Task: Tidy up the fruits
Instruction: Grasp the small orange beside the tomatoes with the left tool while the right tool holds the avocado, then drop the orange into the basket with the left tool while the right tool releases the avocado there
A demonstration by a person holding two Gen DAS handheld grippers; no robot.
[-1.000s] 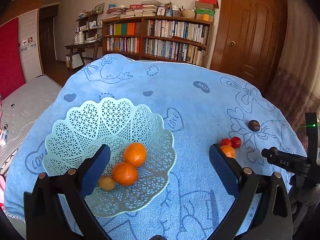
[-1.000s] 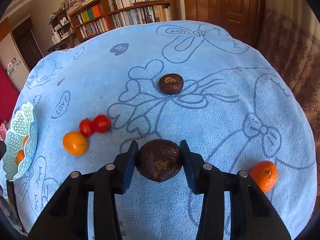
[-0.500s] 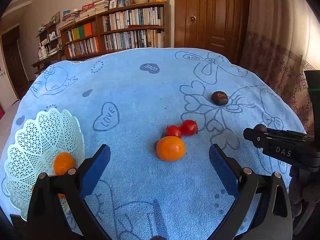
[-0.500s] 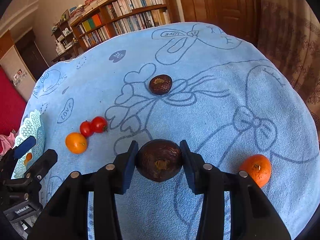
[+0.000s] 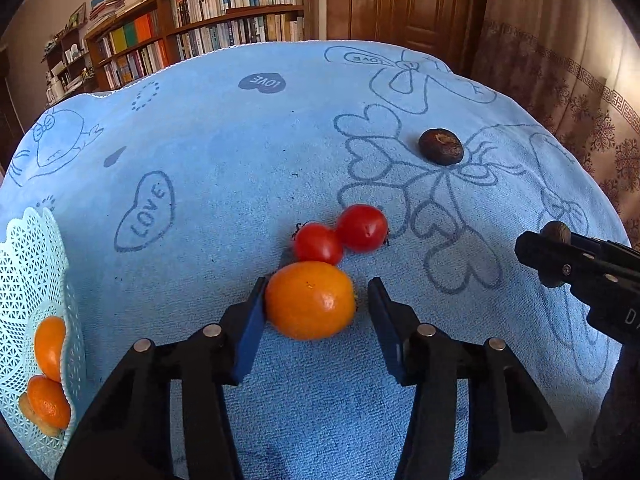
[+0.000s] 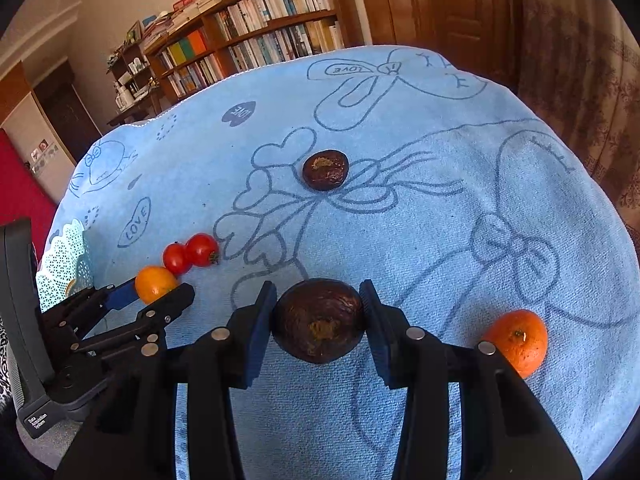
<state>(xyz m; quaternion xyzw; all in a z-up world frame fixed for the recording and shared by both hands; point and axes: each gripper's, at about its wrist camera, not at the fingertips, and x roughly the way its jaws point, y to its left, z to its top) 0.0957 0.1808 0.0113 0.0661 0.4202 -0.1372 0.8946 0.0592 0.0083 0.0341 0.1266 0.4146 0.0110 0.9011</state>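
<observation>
Your left gripper (image 5: pixel 316 308) has swung from the basket (image 5: pixel 36 280) to bracket the orange (image 5: pixel 310 300), fingers narrowed but unclamped; the right gripper (image 6: pixel 318 320) holds the dark fruit (image 6: pixel 318 320).

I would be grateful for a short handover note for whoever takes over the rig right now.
Left gripper: open around the orange on the blue cloth, one pad touching, not yet closed.
Right gripper: shut on a dark fruit.
Done: two oranges and a small brownish fruit already in the basket.
Left: the held fruit, this orange, two tomatoes, another dark fruit, another orange near the right gripper.
</observation>
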